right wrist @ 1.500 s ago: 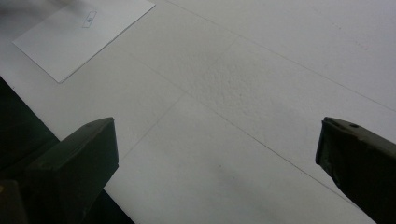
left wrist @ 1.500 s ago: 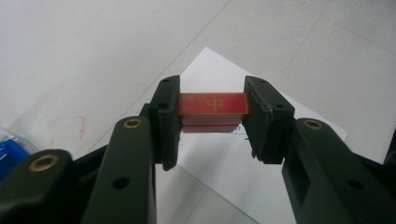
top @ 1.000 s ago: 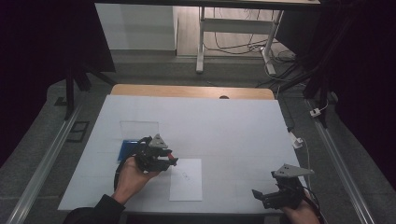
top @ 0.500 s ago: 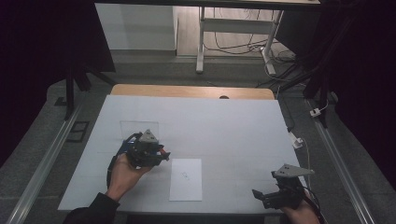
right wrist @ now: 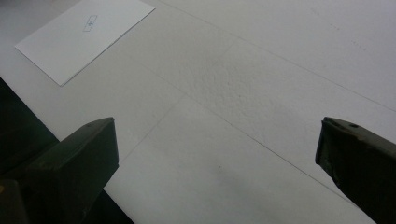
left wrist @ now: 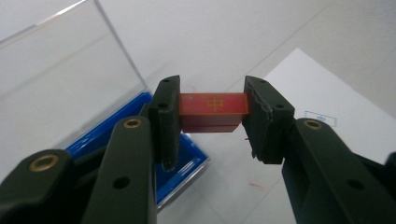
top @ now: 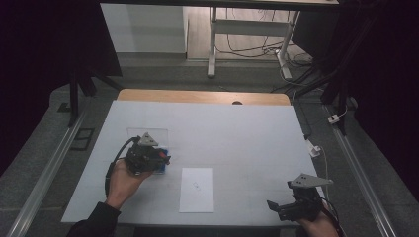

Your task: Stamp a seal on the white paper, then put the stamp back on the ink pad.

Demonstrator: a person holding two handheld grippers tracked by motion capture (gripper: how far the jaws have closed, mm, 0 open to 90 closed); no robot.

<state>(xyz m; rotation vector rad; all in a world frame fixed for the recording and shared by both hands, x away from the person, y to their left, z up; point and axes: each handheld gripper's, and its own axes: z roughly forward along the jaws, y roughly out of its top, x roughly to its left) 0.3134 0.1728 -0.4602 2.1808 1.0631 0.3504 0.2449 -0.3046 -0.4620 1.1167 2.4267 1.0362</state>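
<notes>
1. The left gripper (left wrist: 212,126) has its jaws closed onto a small red block (left wrist: 214,111), one pad pressed to each end; a gold mark shows on the block's upper face.
2. Just below and behind the left-hand finger (left wrist: 168,121) in the left gripper view lies a blue tray (left wrist: 184,163) with a clear edge, and the block hangs above its near corner, lifted free of it.
3. Farther out past that same finger stands the clear lid (left wrist: 60,79) of the case, tilted up and open.
4. Beyond the right-hand finger (left wrist: 264,121) lies a white sheet of paper (left wrist: 322,88) flat on the table, with a small blue printed box on it.
5. In the high view, the left gripper (top: 159,159) sits over the blue tray, with the paper (top: 197,189) just to the side its jaws point toward.
6. The right gripper (right wrist: 217,154) has its jaws spread wide with nothing between them, only bare white table (right wrist: 261,93) beneath.
7. Ahead of its left-hand finger (right wrist: 88,149), well apart, lies the same paper (right wrist: 84,35).
8. In the high view, the right gripper (top: 281,207) rests near the table's front edge, well apart from the left one.
</notes>
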